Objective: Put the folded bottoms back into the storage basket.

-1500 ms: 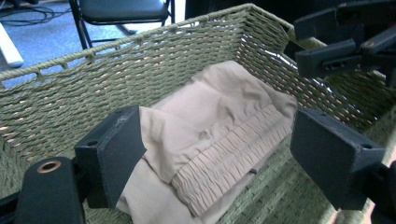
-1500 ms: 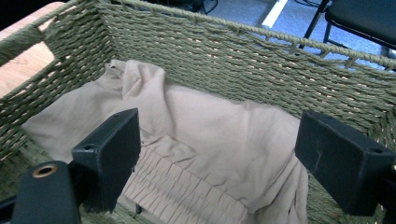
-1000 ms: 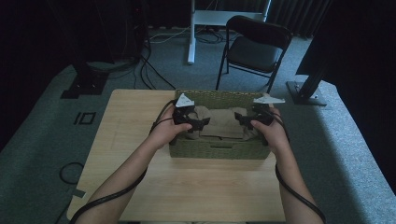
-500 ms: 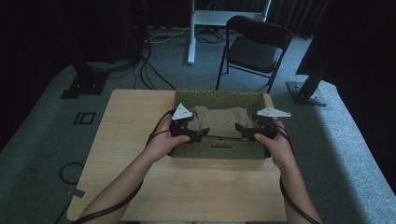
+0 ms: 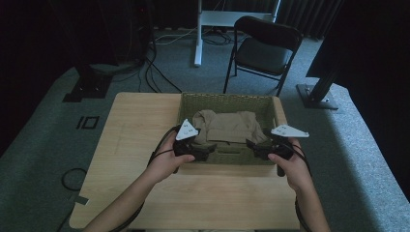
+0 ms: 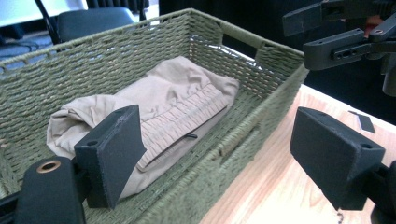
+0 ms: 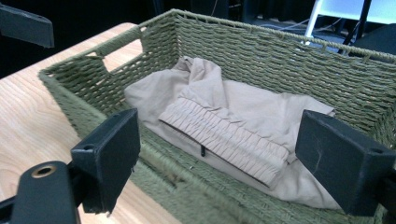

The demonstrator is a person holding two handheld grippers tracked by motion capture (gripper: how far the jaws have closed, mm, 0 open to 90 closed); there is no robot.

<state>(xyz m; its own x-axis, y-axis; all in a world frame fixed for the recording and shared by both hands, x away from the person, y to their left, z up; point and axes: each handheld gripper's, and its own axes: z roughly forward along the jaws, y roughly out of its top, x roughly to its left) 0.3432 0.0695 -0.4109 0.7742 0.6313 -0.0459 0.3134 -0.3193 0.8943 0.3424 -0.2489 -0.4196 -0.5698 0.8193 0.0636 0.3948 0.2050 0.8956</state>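
Three cameras: one overhead, one riding on each handheld gripper.
The high view looks forward and down from above the person's side onto the light wooden table [image 5: 121, 145]. Both gripper views sit close, facing from opposite ends into the same green woven rectangular basket [image 6: 154, 51] [image 7: 261, 51] [image 5: 227, 101] holding folded beige cloth [image 6: 177, 100] [image 7: 233, 121] [image 5: 225, 126].
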